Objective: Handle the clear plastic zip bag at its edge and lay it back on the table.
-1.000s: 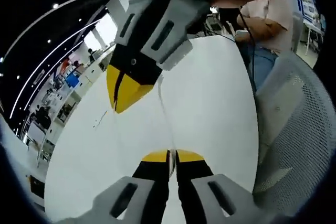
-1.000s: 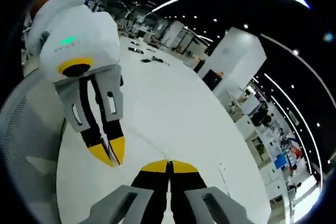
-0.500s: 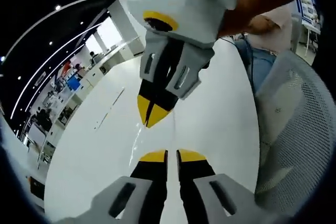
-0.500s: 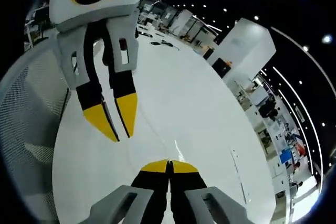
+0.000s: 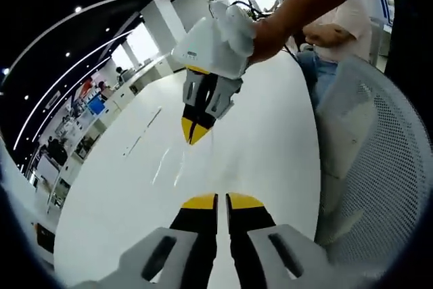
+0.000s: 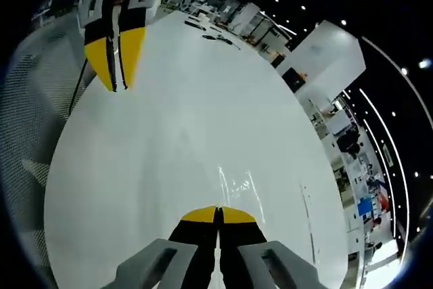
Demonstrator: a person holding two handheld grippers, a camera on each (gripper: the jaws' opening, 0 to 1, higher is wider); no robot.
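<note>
Where the left gripper view looks along its own jaws, the left gripper [image 5: 221, 201] rises from the bottom centre, grey-bodied with black jaws and yellow tips. The tips stand apart by a thin dark slit, with nothing between them. Under them lies the broad white round-edged table [image 5: 270, 140].

Right gripper [image 5: 195, 132] hangs at upper centre of this view, white housing above, yellow tips pointing down toward the tabletop. A person's hand [image 5: 267, 32] grips its housing from the upper right. Its tips look pressed together.

Clear plastic zip bag [image 5: 174, 167] shows as faint pale glints on the tabletop, left of centre, just below the right gripper's tips and beyond the left gripper's.

Grey mesh office chair [image 5: 379, 167] fills the right side. A seated person in a pale shirt and blue trousers [image 5: 338, 38] is at upper right.

Right gripper view: its own jaws [image 6: 218, 214] at bottom centre, yellow tips closed with no gap. The bag [image 6: 233, 184] glints just ahead of the tips; one crease runs down toward them. Whether film is caught between the tips, cannot tell.

Left gripper [image 6: 116, 55] at upper left, tips pointing down, slightly parted, holding nothing, well apart from the bag. Table [image 6: 169, 120] spans the centre; mesh chair [image 6: 34, 120] at left.
</note>
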